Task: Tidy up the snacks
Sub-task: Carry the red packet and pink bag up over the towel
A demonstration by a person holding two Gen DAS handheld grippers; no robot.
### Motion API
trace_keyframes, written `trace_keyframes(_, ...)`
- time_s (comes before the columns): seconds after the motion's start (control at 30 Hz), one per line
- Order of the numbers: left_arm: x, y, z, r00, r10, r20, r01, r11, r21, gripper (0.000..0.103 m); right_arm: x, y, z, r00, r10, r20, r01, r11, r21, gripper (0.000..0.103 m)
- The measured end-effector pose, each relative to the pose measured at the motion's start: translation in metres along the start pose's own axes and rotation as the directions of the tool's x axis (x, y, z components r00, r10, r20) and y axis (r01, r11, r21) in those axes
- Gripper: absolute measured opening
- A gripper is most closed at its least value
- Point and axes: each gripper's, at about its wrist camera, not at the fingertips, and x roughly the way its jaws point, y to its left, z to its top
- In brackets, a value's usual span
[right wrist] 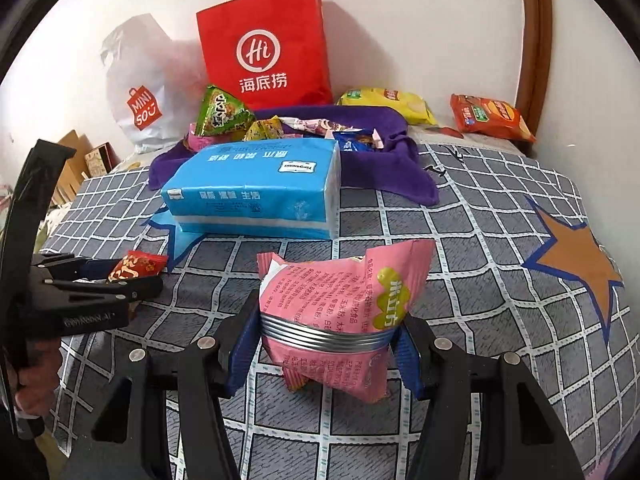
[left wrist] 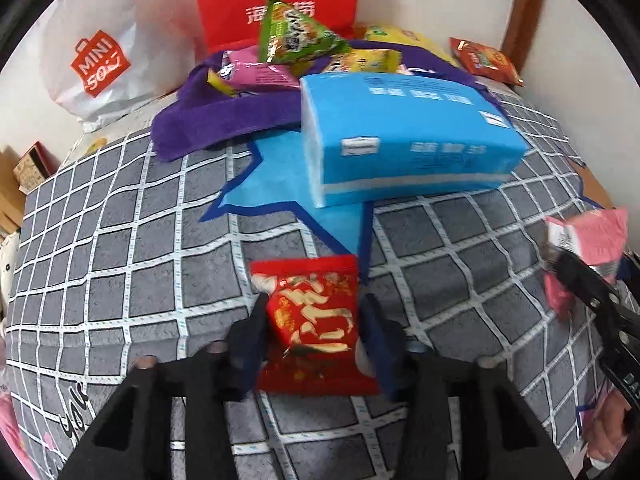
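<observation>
My left gripper (left wrist: 314, 320) is shut on a small red snack packet (left wrist: 312, 320), held just above the grey checked bedcover (left wrist: 120, 280); the packet also shows in the right wrist view (right wrist: 136, 266). My right gripper (right wrist: 326, 332) is shut on a pink snack bag (right wrist: 340, 312), which also shows at the right edge of the left wrist view (left wrist: 588, 248). Behind a blue tissue pack (left wrist: 400, 136), several snacks lie on a purple cloth (left wrist: 208, 120): a green packet (left wrist: 292, 36), a pink one (left wrist: 260, 70), yellow ones (left wrist: 368, 60).
A red paper bag (right wrist: 264, 48) and a white plastic bag (right wrist: 140, 92) stand against the wall. A yellow chip bag (right wrist: 384, 104) and an orange snack bag (right wrist: 488, 116) lie at the back right. Cardboard boxes (right wrist: 84, 160) sit off the left edge.
</observation>
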Motion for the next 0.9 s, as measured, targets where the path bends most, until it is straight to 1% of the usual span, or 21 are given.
trace_keyframes(0.2, -0.01, 0.01, -0.005, 0.998, -0.059, -0.003, 0.058, 0.998, -0.032, 0.038, 0.004, 0.0, -0.002, 1.0, 0.007, -0.008, -0.007, 1.0, 0.003, 0.059)
trace_keyframes(0.3, -0.018, 0.016, -0.004, 0.995, -0.096, 0.01, 0.096, 0.994, -0.049, 0.038, 0.002, 0.0, -0.001, 1.0, 0.007, -0.002, -0.007, 1.0, 0.008, 0.059)
trace_keyframes(0.5, -0.034, 0.023, 0.01, 0.991, -0.128, 0.043, 0.13, 0.99, -0.061, 0.038, -0.007, 0.002, 0.007, 1.0, -0.003, 0.023, 0.003, 1.0, 0.007, 0.059)
trace_keyframes(0.73, -0.054, 0.034, 0.031, 0.984, -0.161, 0.083, 0.167, 0.983, -0.074, 0.038, -0.023, 0.006, 0.032, 0.998, -0.013, 0.062, 0.013, 1.0, 0.003, 0.059)
trace_keyframes(0.83, -0.061, 0.04, 0.043, 0.98, -0.176, 0.092, 0.183, 0.98, -0.082, 0.038, -0.028, 0.007, 0.05, 0.997, -0.031, 0.075, 0.031, 1.0, 0.002, 0.059)
trace_keyframes(0.9, -0.065, 0.045, 0.052, 0.978, -0.186, 0.099, 0.194, 0.977, -0.087, 0.038, -0.03, 0.007, 0.063, 0.996, -0.027, 0.089, 0.027, 1.0, 0.005, 0.059)
